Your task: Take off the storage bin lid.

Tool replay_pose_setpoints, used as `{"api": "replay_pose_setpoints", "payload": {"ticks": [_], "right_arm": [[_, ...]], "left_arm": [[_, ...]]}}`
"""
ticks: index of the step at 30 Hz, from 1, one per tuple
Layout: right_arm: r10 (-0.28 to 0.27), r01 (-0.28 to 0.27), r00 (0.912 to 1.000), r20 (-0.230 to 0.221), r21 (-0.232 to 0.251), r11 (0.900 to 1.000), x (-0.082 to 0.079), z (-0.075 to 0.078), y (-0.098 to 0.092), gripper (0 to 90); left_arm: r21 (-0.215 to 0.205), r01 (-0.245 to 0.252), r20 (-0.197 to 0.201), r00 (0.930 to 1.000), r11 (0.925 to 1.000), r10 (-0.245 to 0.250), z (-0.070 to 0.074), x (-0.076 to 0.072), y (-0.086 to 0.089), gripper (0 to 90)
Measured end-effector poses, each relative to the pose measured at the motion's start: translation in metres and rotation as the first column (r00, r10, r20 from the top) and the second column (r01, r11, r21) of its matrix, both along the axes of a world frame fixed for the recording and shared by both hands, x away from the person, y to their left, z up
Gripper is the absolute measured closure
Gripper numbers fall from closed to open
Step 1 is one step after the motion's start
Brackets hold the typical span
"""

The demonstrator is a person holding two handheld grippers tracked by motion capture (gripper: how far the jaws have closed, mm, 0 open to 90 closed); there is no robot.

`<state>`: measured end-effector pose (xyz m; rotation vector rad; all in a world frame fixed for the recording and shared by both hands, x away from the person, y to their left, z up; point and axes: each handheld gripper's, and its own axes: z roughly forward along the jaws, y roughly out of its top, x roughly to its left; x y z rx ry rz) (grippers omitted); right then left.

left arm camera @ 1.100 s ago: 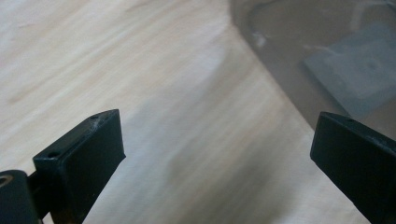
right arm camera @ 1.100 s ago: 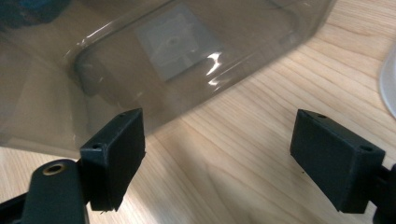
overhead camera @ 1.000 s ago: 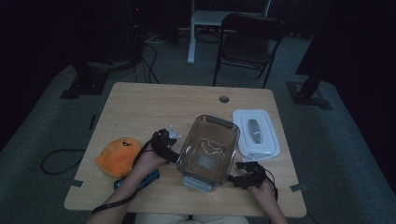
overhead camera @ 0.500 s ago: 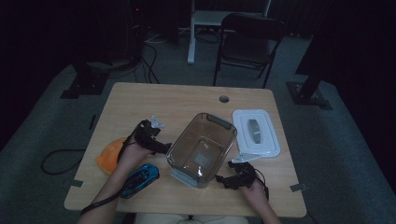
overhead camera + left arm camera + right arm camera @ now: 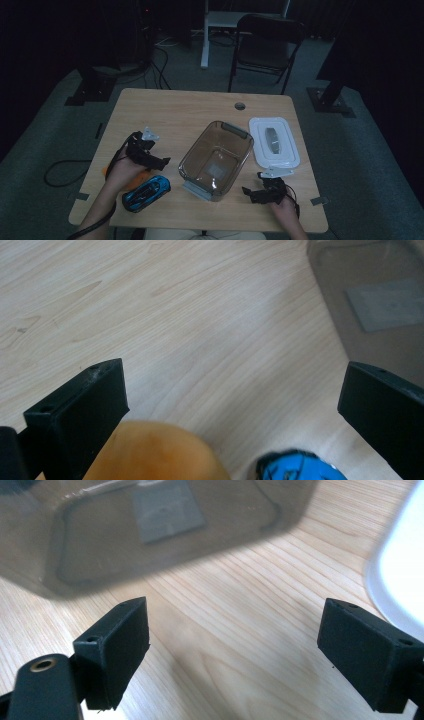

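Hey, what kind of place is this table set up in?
Probably a lab or studio: a wooden table on grey carpet, black stand bases with loose cables behind, and a folding chair in a dark room.

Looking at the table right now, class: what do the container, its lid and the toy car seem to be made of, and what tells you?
Container: probably clear, smoke-tinted plastic; the wood grain and a label show through its glossy walls.
Lid: likely white opaque plastic, smooth, with a grey centre piece.
Toy car: glossy blue with dark windows; painted metal or plastic, the look leaves it open.
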<state>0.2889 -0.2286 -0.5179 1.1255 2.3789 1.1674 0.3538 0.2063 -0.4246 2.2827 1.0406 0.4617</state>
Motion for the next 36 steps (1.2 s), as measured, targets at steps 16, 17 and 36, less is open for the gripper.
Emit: {"api": "replay_pose_setpoints", "payload": {"ticks": [16,17,36], "right_arm": [[-0.063,0.063,0.998,-0.004,-0.026,0.998,-0.015,-0.005,-0.03,13.2],[-0.064,0.063,0.998,-0.005,-0.031,0.998,-0.015,-0.005,-0.031,13.2],[-0.078,0.078,0.997,-0.003,-0.057,0.995,-0.017,-0.009,-0.031,13.4]], "left_arm": [[0.024,-0.081,0.021,0.9965,0.9964,0.08,0.003,-0.029,0.049,0.3],[0.035,-0.08,0.023,0.9966,0.9961,0.08,0.001,-0.031,0.051,0.3],[0.087,-0.154,-0.072,0.9844,0.9842,0.161,-0.032,-0.039,0.075,0.3]]}}
